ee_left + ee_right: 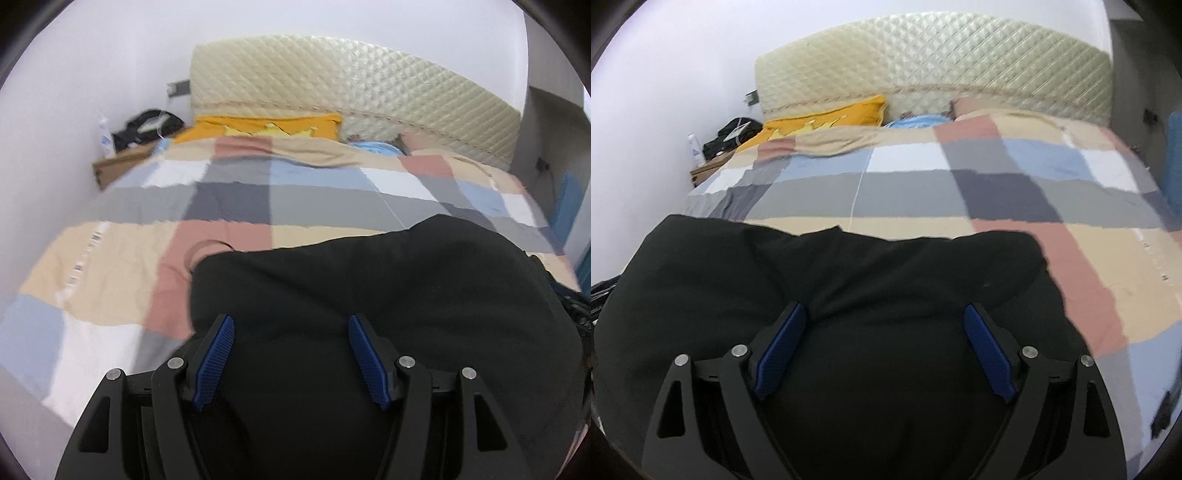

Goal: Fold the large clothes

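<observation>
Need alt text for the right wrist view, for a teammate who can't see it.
The right gripper, jaws wide open, hovers over a black garment lying on a patchwork bedspread. Beyond are an orange pillow and a cream quilted headboard.

A garment (369,288) lies on the near part of a bed's quilt (236,192). Pillows (258,125) sit behind, against the headboard (332,74). Left stands a nightstand (118,162), seemingly bearing a bag (147,125).
</observation>
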